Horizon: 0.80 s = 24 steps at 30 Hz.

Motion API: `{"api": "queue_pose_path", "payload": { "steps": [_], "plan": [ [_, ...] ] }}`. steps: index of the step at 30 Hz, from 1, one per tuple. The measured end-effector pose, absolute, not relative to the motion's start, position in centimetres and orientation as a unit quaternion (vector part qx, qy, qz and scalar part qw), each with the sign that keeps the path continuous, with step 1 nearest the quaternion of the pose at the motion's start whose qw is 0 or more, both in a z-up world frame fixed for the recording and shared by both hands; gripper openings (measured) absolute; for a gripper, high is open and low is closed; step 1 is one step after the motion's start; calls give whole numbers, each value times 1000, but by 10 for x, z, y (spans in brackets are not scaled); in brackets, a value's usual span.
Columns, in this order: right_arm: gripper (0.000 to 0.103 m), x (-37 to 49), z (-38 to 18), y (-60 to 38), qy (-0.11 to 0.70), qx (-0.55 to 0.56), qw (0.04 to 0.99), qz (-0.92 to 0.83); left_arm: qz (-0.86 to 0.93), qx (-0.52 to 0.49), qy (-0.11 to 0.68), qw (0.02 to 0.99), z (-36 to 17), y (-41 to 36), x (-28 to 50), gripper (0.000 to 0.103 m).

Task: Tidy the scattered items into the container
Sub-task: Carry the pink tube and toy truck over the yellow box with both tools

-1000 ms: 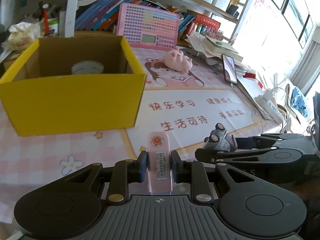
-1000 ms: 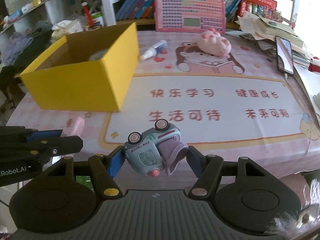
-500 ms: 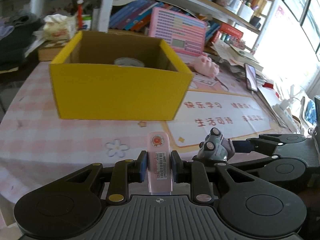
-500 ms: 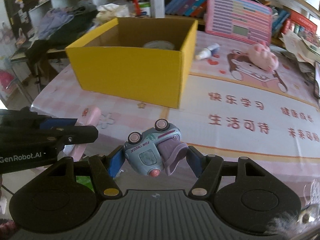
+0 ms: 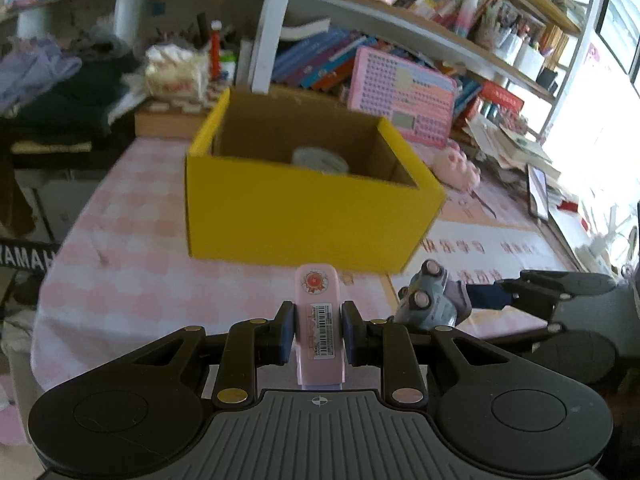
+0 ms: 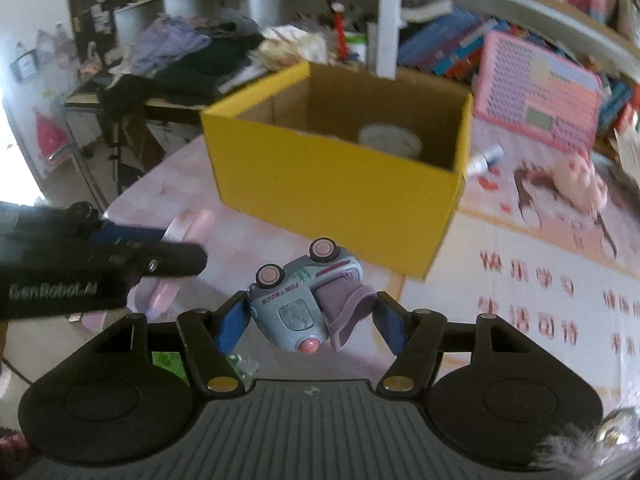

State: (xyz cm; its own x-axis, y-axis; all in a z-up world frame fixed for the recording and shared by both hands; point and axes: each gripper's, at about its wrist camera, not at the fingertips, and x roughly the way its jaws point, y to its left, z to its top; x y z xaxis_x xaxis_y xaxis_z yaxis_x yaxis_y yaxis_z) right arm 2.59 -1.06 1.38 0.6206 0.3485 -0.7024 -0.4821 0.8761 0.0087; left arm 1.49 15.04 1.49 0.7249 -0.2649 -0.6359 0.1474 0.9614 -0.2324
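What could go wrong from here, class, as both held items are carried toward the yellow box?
1. The left gripper and right gripper travel close side by side; they might knock together over the yellow box.
2. The toy truck is gripped tilted, wheels up, partly by its soft purple bucket, so it could slip.
3. The pink case is pinched only at its lower end; clipping the near wall could lever it loose.

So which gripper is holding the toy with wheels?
The right gripper. It clamps the blue-grey toy truck, tipped on its side with pink wheels showing. The left gripper holds a flat pink case without wheels.
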Motion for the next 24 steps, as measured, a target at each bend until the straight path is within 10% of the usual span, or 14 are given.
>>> {"api": "queue_pose_path", "payload": {
  "steps": [15, 24],
  "plan": [
    [65, 81, 85, -7, 223, -126, 934, 248, -125, -81, 251, 957, 82, 152, 83, 23],
    [65, 167, 61, 5, 275, -199, 912, 230, -112, -72, 291, 947, 57, 150, 155, 23]
  ]
}}
